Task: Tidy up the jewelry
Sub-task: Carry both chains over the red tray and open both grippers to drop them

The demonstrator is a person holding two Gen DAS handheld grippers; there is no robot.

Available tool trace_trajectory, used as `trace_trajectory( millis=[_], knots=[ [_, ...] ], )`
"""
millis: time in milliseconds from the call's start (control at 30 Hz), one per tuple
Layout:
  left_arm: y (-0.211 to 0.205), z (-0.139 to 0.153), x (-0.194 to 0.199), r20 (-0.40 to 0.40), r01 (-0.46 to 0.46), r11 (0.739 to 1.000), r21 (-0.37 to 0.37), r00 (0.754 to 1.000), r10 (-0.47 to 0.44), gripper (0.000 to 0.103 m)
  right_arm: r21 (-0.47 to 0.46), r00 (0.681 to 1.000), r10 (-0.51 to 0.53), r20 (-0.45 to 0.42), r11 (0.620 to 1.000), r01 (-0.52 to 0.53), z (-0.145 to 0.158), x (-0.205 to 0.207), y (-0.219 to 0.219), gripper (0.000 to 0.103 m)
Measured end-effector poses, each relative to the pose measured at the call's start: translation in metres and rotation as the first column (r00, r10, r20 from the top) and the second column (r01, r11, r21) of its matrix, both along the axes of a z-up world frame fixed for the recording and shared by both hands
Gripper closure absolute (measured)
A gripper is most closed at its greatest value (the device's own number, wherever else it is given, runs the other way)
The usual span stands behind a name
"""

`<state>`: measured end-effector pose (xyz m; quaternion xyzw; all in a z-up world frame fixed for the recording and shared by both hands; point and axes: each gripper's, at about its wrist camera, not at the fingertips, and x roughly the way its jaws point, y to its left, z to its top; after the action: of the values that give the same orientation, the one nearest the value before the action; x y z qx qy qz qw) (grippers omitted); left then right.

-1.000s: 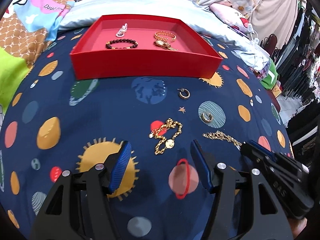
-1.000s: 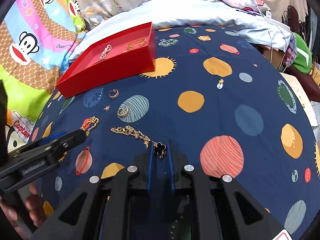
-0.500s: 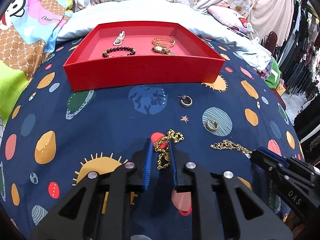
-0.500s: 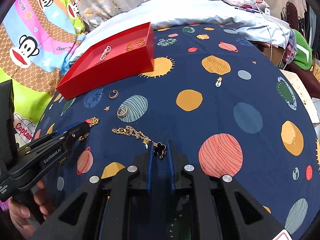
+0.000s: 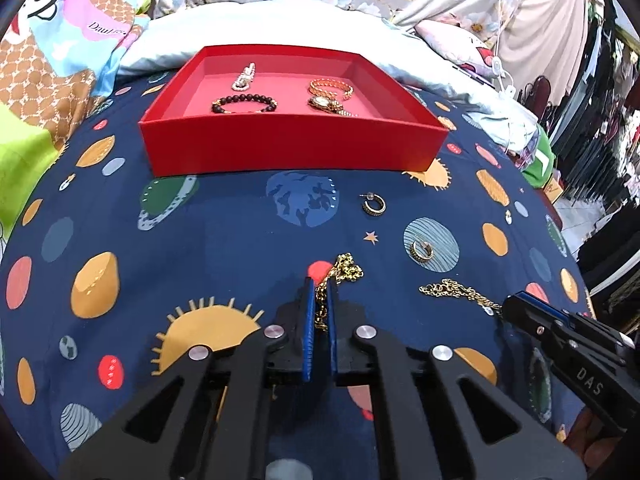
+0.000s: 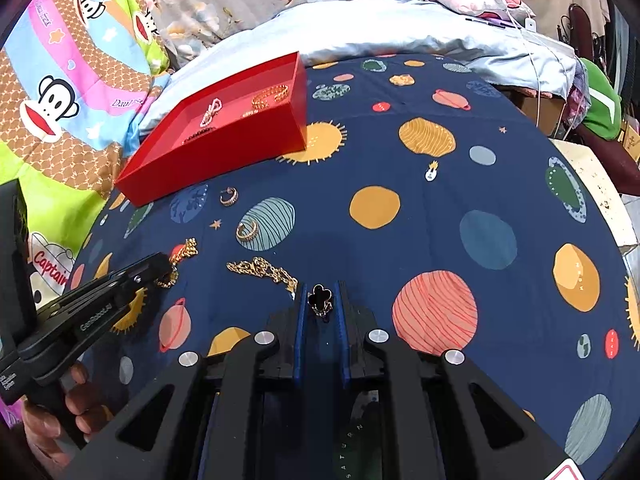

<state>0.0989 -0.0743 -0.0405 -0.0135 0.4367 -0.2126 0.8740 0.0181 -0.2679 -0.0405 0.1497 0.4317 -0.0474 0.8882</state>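
Observation:
My left gripper (image 5: 319, 286) is shut on a chunky gold chain bracelet (image 5: 342, 271) lying on the planet-print bedspread. My right gripper (image 6: 320, 286) is shut on a black clover pendant (image 6: 320, 296) of a gold chain necklace (image 6: 262, 269), which trails left on the cloth. The red tray (image 5: 292, 148) stands farther back, holding a dark bead bracelet (image 5: 244, 103), a pearl piece (image 5: 245, 78) and a gold watch with a bangle (image 5: 328, 96). Two gold hoop earrings (image 5: 374, 204) (image 5: 422, 249) lie loose between the tray and the grippers.
The bedspread (image 6: 440, 220) drops away at the right, where clothes and a green bag (image 6: 600, 104) sit. Pillows and a pale blanket (image 5: 280, 20) lie behind the tray. A cartoon-print quilt (image 6: 60, 80) is at the left.
My left gripper moved forward and closed on the gold chain bracelet. My right gripper stayed shut on the clover pendant, nearly still.

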Motion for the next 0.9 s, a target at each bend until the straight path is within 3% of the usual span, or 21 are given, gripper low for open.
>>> trace_trajectory(
  millis=[433, 900],
  knots=[
    [0.040, 0.046, -0.019, 0.012, -0.027, 0.997, -0.069, 1.000, 0.028, 0.099, -0.001, 0.995, 0.036, 0.097, 0.999, -0.036, 0.043, -0.012, 0.015, 0.091],
    [0.062, 0.109, -0.030, 0.088, -0.012, 0.993, -0.114, 0.996, 0.022, 0.098, -0.026, 0.972, 0.076, 0.221, 0.997, -0.072, 0.105, -0.022, 0.027, 0.091]
  ],
)
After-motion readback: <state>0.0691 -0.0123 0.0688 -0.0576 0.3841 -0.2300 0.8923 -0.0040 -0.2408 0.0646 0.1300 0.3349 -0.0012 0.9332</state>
